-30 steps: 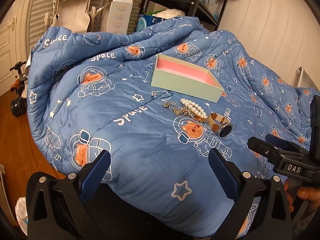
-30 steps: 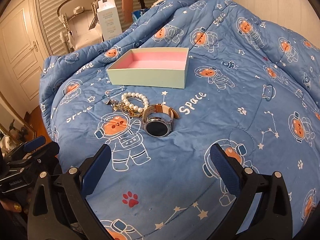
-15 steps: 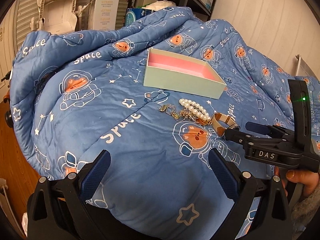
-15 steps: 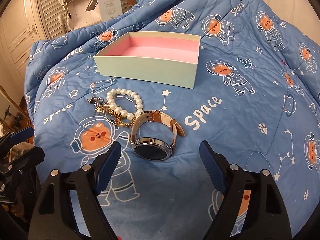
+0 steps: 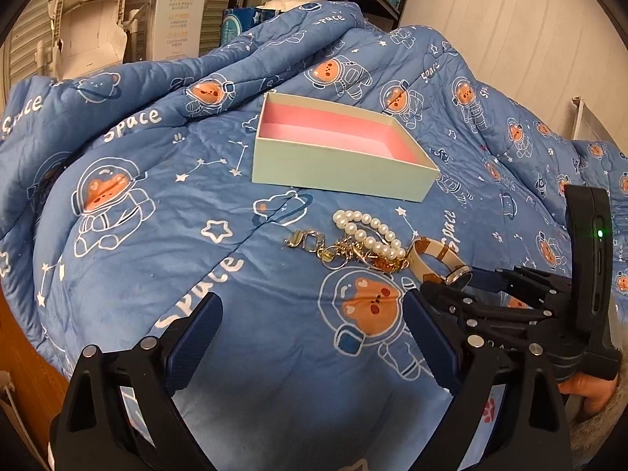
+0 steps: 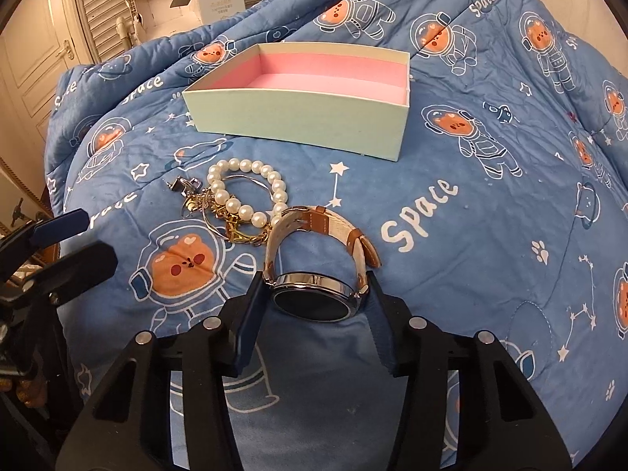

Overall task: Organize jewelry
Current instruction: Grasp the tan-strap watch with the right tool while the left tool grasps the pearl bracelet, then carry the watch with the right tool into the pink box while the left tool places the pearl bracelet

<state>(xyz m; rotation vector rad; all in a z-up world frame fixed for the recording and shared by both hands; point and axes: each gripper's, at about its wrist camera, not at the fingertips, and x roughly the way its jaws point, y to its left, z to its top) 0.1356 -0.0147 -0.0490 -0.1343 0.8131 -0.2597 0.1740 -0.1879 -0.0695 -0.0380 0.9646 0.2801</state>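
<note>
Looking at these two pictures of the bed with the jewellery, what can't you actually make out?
- Watch: in the left view the right gripper covers its face.
- Gold chains: tangled under the pearl bracelet in the right view; how many pieces, I cannot tell.
- Whether the closing fingers already press the watch: too close to tell.
- Box: its near wall hides part of the pink floor.
- Print on the tall white carton: too small.

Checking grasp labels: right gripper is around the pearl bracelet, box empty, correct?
Not quite. The right gripper is around the watch, jaws closing; the pearl bracelet lies untouched behind it. The box is empty. Right wrist view shows it.
</note>
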